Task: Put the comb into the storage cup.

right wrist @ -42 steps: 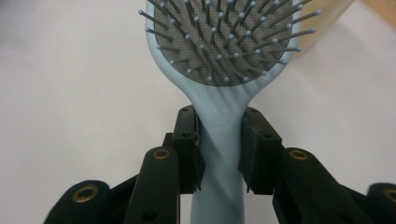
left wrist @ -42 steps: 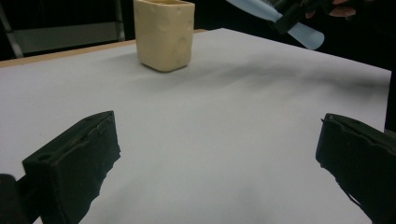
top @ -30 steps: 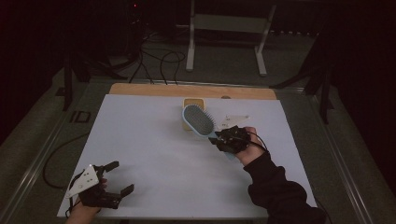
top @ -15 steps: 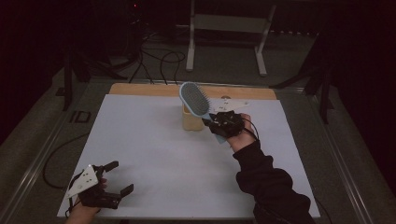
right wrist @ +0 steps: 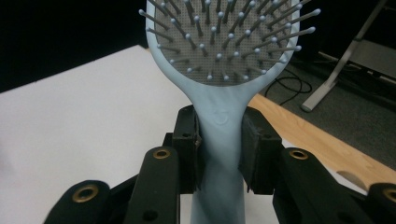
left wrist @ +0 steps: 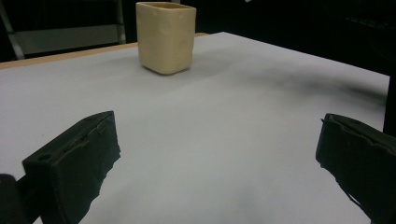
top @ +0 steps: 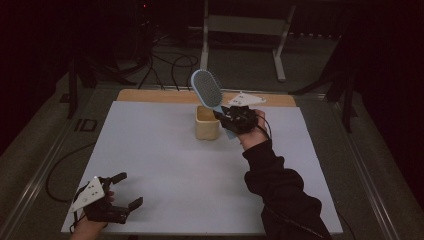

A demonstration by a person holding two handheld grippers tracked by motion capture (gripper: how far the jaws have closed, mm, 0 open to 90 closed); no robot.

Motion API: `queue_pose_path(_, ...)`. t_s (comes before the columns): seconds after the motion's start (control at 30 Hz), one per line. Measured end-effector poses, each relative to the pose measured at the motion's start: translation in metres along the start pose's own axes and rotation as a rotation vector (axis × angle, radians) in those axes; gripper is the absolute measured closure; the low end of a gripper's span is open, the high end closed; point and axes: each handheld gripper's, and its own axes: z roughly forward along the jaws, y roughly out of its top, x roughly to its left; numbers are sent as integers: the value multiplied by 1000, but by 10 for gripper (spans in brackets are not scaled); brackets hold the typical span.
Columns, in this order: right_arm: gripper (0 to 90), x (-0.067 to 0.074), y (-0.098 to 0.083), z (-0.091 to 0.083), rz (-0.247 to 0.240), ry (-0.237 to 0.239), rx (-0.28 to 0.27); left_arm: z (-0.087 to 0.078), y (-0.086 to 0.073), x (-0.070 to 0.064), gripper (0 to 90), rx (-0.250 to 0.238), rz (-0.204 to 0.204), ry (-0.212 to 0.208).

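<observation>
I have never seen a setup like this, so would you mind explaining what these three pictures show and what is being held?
A person sits at a table with a white top, holding a hand-operated two-jaw gripper in each hand. One picture looks down from above; the other two come from cameras riding on each gripper, looking along its black jaws. The right gripper clamps the handle of a light blue hairbrush, lifted with bristles showing. Beside it a cream cup stands upright. The left gripper rests near the table's front edge, jaws wide apart, holding nothing.
</observation>
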Motion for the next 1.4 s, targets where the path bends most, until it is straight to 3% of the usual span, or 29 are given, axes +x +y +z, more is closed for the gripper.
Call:
queue_pose_path(0.33,703,-2,12,15,2,-23,-58,0,0,1,0,1,-2,-4)
queue_pose_path(0.7,703,-10,20,33,49,-30,-128,1,-1,1,0,3,-10,-11)
queue_pose_path(0.97,703,-18,25,42,72,13,-193,1,-1,1,0,3,-9,-11)
queue_pose_path(1.1,702,-19,30,47,78,-10,-222,1,-1,1,0,5,-7,-12)
queue_pose_path(1.4,703,-24,34,62,110,12,-305,0,-1,2,0,1,-10,-15)
